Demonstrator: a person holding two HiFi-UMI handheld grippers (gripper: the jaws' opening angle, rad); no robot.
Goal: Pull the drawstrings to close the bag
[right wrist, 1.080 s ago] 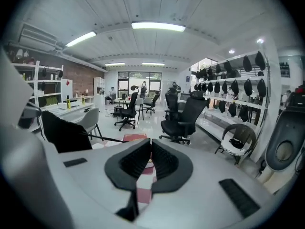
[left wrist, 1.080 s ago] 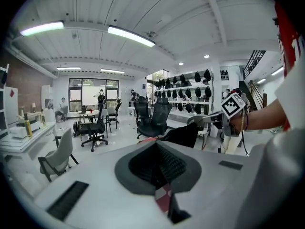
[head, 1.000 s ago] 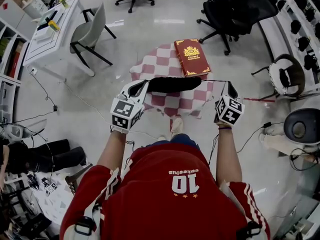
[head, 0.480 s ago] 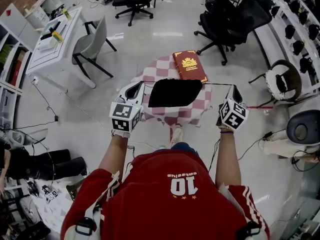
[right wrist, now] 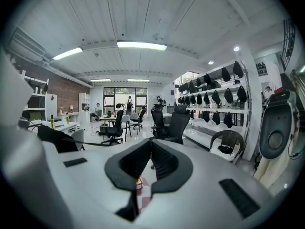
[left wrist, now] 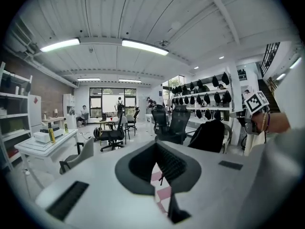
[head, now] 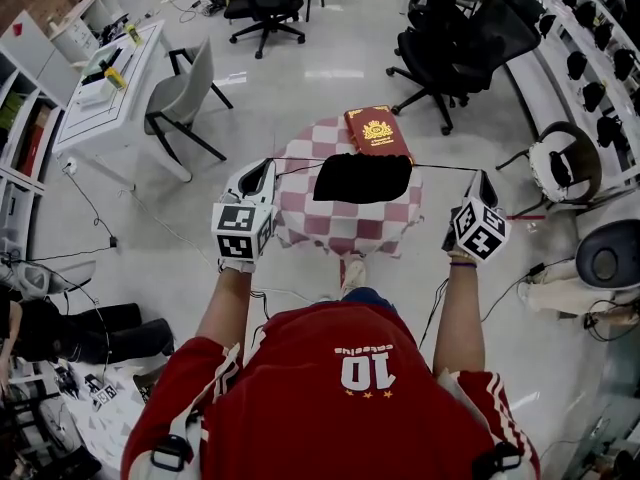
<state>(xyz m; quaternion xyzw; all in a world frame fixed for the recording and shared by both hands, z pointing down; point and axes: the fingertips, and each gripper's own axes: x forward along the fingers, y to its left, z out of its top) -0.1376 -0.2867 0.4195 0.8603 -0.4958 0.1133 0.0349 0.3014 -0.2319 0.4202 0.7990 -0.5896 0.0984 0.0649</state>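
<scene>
A black drawstring bag [head: 362, 178] hangs in the air above the checkered table [head: 345, 230], strung between my two grippers. Its mouth is gathered narrow. A thin black drawstring [head: 295, 166] runs taut from the bag to my left gripper [head: 268, 165], which is shut on it. Another drawstring [head: 445, 168] runs to my right gripper [head: 482, 176], also shut on its cord. In the left gripper view the bag [left wrist: 208, 135] hangs to the right of the shut jaws. The right gripper view has the bag [right wrist: 56, 140] at the left, its cord [right wrist: 93, 143] leading to the jaws.
A red book [head: 378, 133] lies on the table's far side. Black office chairs [head: 455, 43] stand beyond the table, a grey chair [head: 185, 73] and white desk [head: 105, 78] at the left. A dark round chair [head: 570, 158] is at the right.
Both grippers have risen and spread further apart. The bag has lifted off the table and drawn in from a long flat shape to a shorter, bunched one.
</scene>
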